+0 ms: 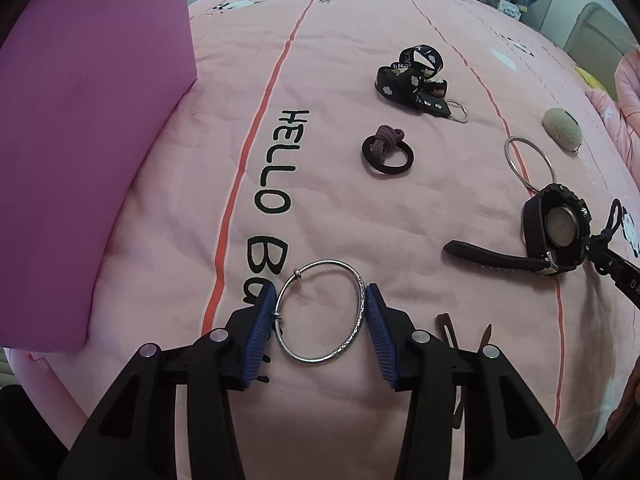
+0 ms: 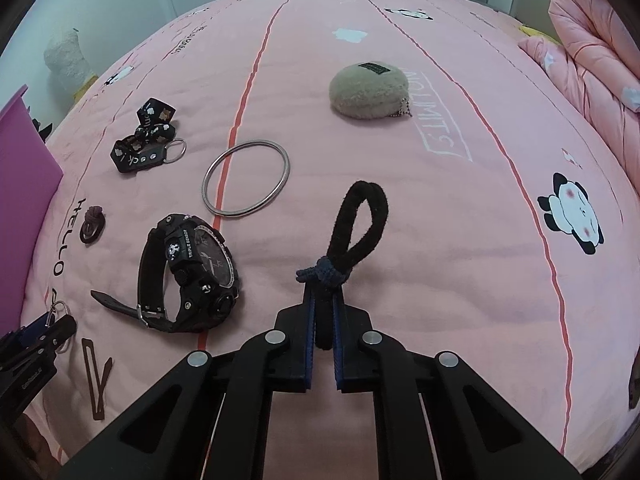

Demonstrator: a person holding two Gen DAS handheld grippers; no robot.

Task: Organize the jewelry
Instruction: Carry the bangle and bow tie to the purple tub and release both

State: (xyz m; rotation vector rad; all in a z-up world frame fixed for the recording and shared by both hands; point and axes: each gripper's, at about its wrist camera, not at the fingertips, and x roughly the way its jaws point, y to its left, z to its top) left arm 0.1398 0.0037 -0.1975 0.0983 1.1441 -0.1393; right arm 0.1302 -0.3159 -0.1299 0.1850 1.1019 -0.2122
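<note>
Left gripper (image 1: 320, 312): partly open, its blue pads pressed against both sides of a thin silver bangle (image 1: 320, 354), which it holds.
Right gripper (image 2: 323, 312): closed almost fully on a black hair tie (image 2: 362, 216); the loop and its dark knot stick out past the fingertips.
Watch (image 2: 200, 268): black, lying on its side just left of the right gripper, strap end pointing toward the left gripper.
Second bangle (image 2: 245, 178): plain metal ring lying flat beyond the watch, ahead and left of the right gripper.
Knotted hair tie (image 1: 387, 152): dark with a mauve knot, well ahead of the left gripper.
Patterned strap with key ring (image 1: 412, 80): farther ahead of the left gripper, beyond the knotted tie.
Beige fuzzy pouch (image 2: 368, 90): far ahead of the right gripper.
Brown hair clip (image 2: 96, 376): close beside the left gripper, to its right.
Purple box (image 1: 88, 140): left of the left gripper.
Pink bedspread (image 2: 460, 240): everything lies on it.
</note>
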